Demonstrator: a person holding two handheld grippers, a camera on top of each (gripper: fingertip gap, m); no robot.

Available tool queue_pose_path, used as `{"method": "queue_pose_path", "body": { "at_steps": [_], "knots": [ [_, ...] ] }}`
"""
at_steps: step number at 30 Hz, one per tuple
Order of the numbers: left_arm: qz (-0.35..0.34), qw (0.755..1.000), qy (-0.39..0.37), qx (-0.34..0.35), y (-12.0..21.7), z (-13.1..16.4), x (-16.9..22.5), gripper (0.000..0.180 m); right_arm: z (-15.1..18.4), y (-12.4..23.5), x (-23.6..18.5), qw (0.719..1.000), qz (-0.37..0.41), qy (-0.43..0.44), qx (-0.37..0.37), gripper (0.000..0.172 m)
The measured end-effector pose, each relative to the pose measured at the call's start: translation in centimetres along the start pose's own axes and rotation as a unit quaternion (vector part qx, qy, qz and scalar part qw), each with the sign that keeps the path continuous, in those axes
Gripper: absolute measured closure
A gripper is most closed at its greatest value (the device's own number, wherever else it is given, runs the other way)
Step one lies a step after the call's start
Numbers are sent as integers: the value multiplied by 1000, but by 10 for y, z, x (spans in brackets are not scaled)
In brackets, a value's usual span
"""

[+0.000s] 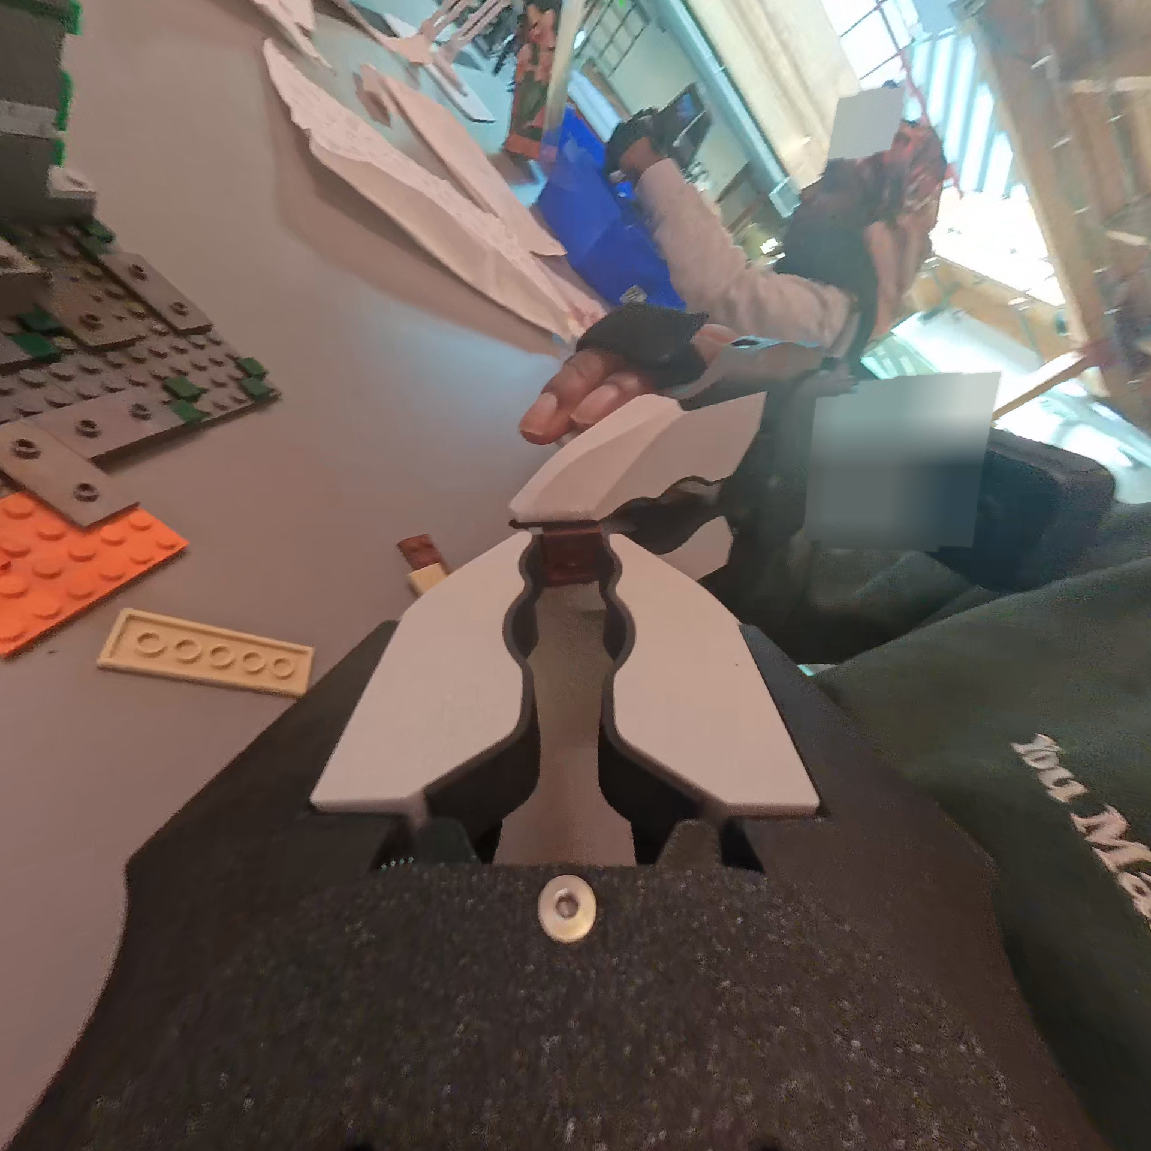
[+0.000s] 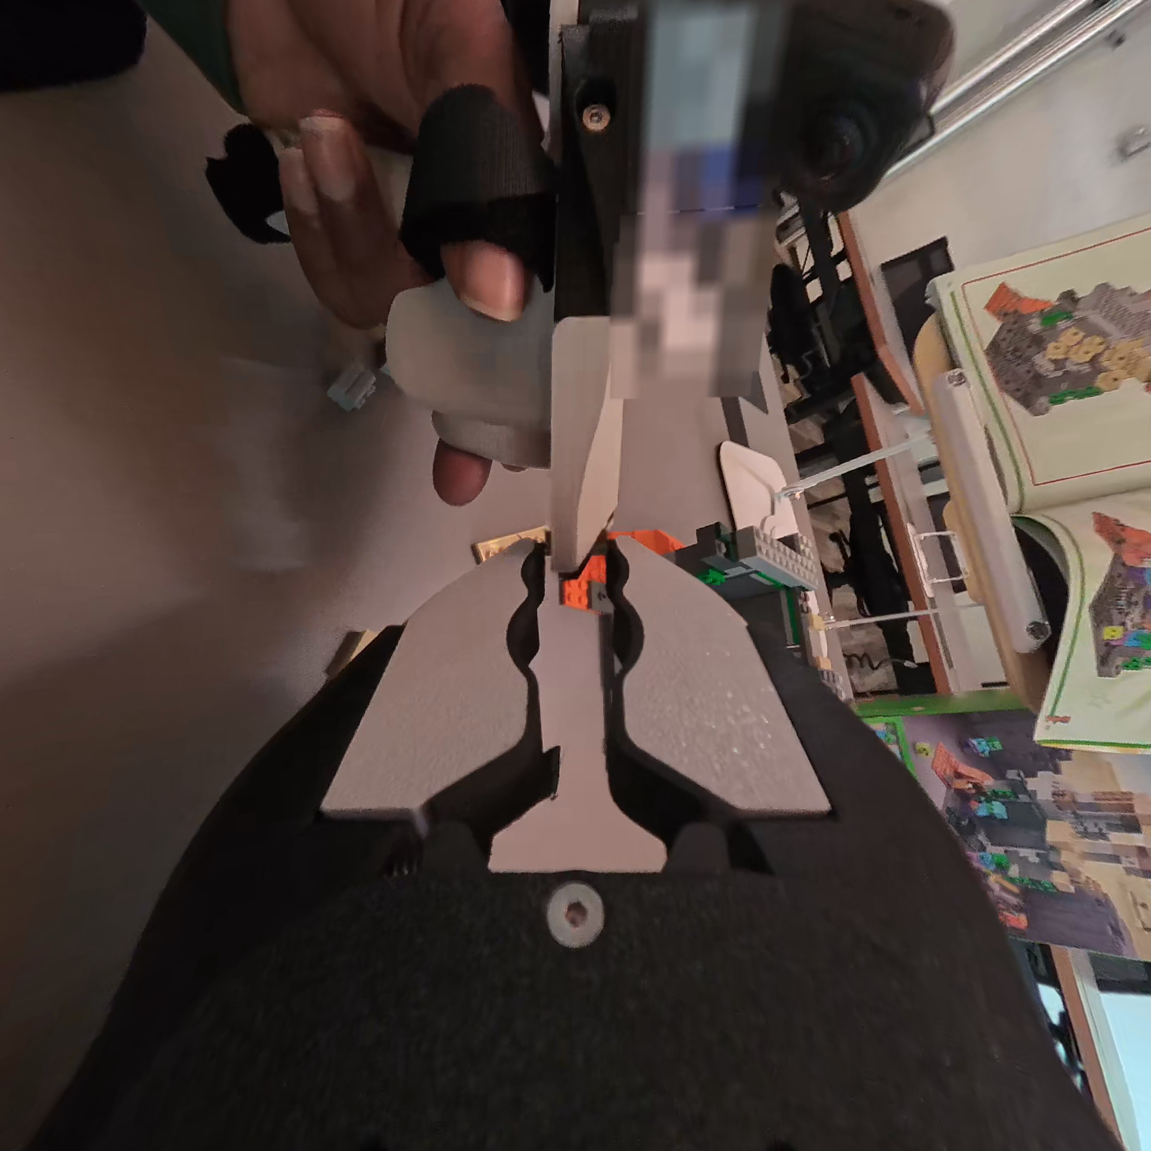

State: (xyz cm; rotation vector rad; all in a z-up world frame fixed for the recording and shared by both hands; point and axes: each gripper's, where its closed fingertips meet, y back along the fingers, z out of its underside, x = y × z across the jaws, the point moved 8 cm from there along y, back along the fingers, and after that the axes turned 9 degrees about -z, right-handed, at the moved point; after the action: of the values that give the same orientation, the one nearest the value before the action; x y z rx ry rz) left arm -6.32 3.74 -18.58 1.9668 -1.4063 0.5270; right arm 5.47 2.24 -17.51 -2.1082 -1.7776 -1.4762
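Left gripper [image 1: 570,551] fingers clamp a brown brick [image 1: 570,560] (tiny).

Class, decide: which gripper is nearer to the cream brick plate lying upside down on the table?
Left. The left gripper hovers just right of the cream plate; the right gripper reaches in from beyond it, farther off.

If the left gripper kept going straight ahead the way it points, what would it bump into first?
Probably the right gripper's pale finger, lying crosswise right at the tips of the left gripper, which holds a brown brick. Depth is hard to judge.
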Motion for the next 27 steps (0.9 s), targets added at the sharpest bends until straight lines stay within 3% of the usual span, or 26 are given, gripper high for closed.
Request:
{"method": "queue_pose_path", "body": {
  "at_steps": [11, 27],
  "knots": [
    [77, 996, 33, 9, 5, -2, 6, 164, -11, 11, 1, 998, 18, 16, 55, 155],
    [102, 995, 13, 11, 10, -9, 18, 164, -19, 25, 8, 997, 6, -7, 78, 156]
  ]
}}
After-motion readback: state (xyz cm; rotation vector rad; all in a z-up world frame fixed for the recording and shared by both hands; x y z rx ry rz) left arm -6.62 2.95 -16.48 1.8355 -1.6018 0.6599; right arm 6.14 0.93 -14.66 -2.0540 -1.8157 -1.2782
